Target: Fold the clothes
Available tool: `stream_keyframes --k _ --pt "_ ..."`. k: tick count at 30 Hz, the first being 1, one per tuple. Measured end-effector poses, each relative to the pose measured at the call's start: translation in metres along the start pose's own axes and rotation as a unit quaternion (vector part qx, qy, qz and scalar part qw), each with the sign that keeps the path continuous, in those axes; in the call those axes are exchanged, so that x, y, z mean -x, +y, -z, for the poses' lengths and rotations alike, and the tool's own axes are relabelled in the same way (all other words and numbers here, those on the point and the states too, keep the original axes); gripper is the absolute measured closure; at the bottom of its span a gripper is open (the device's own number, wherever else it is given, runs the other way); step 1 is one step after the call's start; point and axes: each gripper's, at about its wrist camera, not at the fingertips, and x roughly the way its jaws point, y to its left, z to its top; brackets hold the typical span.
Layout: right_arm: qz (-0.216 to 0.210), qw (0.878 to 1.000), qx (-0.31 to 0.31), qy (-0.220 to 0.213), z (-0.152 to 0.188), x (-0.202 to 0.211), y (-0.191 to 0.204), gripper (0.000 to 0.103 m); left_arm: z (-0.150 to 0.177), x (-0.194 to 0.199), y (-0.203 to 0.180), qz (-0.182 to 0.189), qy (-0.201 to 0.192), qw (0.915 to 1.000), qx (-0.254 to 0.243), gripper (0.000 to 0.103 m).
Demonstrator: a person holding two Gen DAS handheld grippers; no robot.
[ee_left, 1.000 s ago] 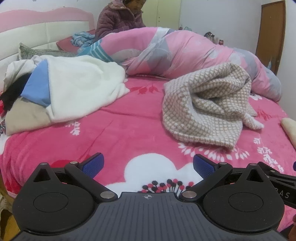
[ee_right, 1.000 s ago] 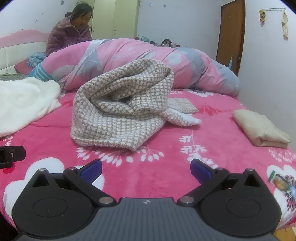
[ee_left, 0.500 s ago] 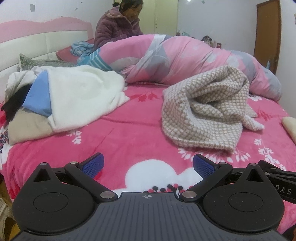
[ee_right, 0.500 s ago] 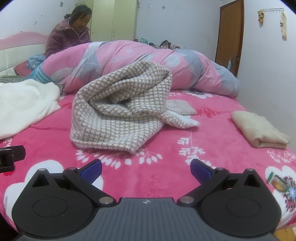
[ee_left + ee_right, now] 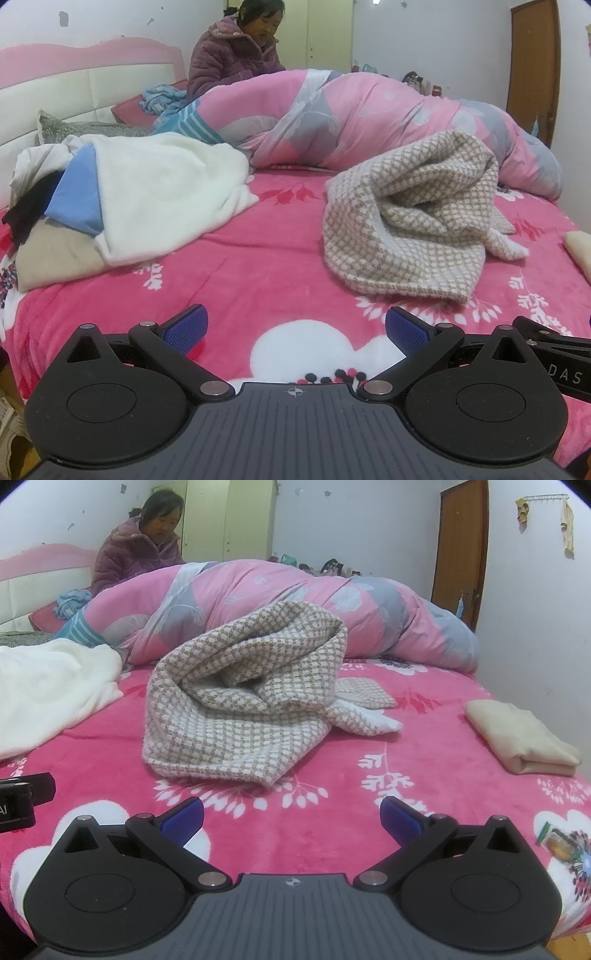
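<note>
While nothing was gripped yet: both grippers hung low at the bed's near edge.
left gripper [image 5: 294, 328]: spread, empty.
right gripper [image 5: 291, 815]: spread, empty.
checked garment [image 5: 243, 698]: crumpled mid-bed [image 5: 332, 812], unfolded, likely next pick.
beige garment [image 5: 521, 738]: folded, set aside right.

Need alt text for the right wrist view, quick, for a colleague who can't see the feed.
A crumpled beige-and-white checked garment lies on a pink floral bedspread, ahead of the open, empty right gripper. A folded cream cloth sits to its right, a white blanket to its left, a rolled pink duvet behind, and a seated person beyond it.
</note>
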Motion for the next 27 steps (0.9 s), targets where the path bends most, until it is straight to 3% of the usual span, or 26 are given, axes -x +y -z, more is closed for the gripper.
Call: stream_keyframes --k 16,27 --pt "-0.001 1.000 -0.001 -0.005 -0.005 0.001 0.001 0.000 -0.003 0.001 0.002 -0.003 -0.004 1.0000 0.000 0.000" --pt "-0.007 1.000 -0.017 -0.009 -0.005 -0.015 -0.008 0.000 -0.007 -0.015 -0.004 0.019 -0.006 0.9998 0.003 0.000"
